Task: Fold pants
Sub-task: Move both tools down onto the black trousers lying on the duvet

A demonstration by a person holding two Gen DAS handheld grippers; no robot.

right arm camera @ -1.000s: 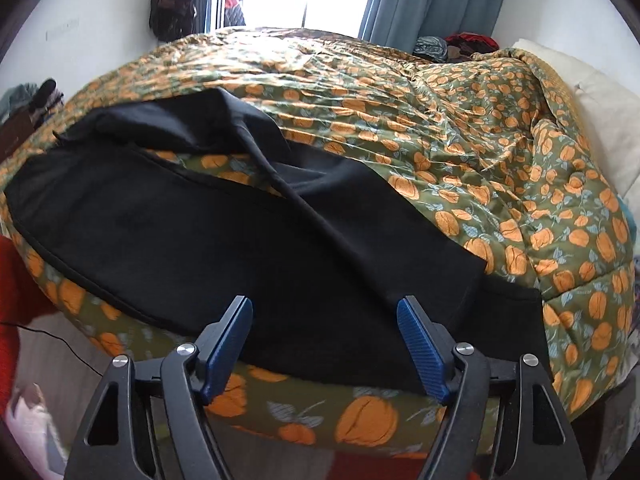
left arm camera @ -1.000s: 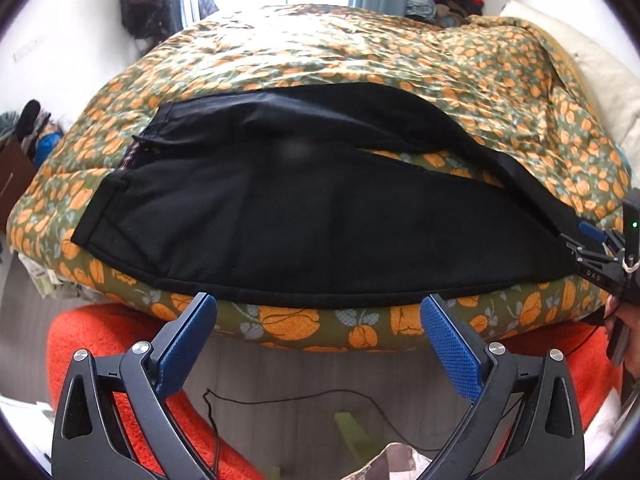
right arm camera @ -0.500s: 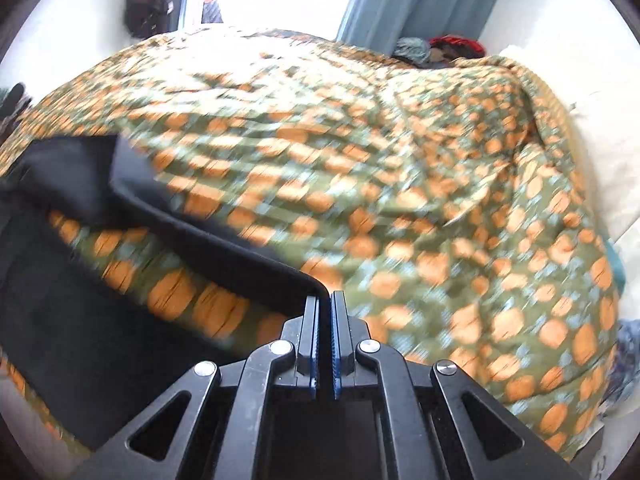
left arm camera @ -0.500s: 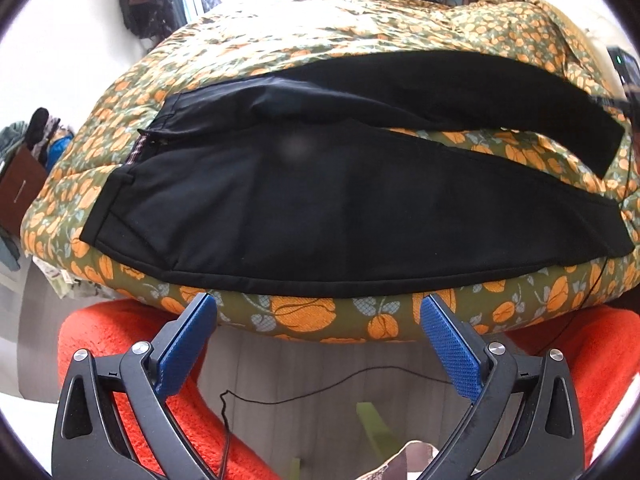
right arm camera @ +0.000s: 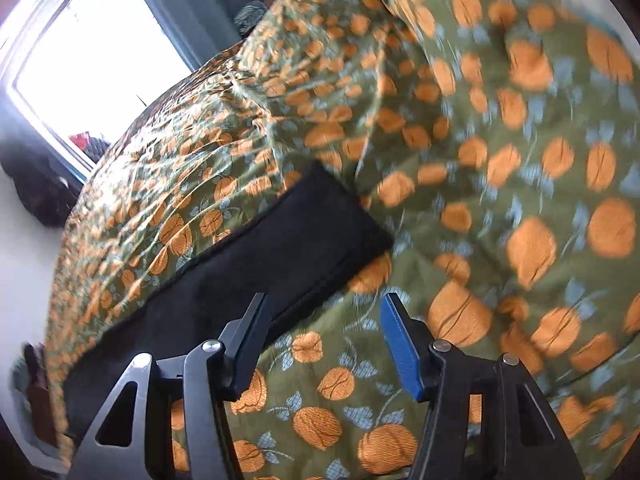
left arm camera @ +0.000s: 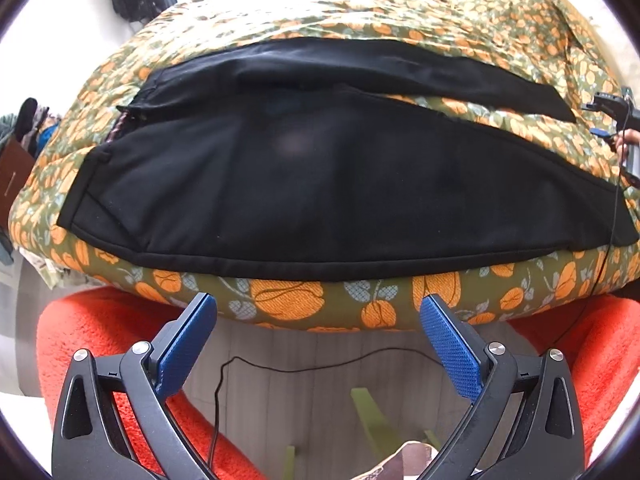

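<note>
Orange-fruit green quilt (left arm camera: 500, 28) on bed; black cable (left arm camera: 304, 364) on floor.

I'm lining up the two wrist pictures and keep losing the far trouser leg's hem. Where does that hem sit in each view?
Left wrist: the hem of the black pants ends at upper right, just left of the right gripper.
Right wrist: the hem lies mid-frame, beyond the open jaws, nothing between them.
Shared landmark: the orange-patterned green quilt under the pants.

Pants (left arm camera: 344, 184) spread on quilt (left arm camera: 400, 12)
</note>
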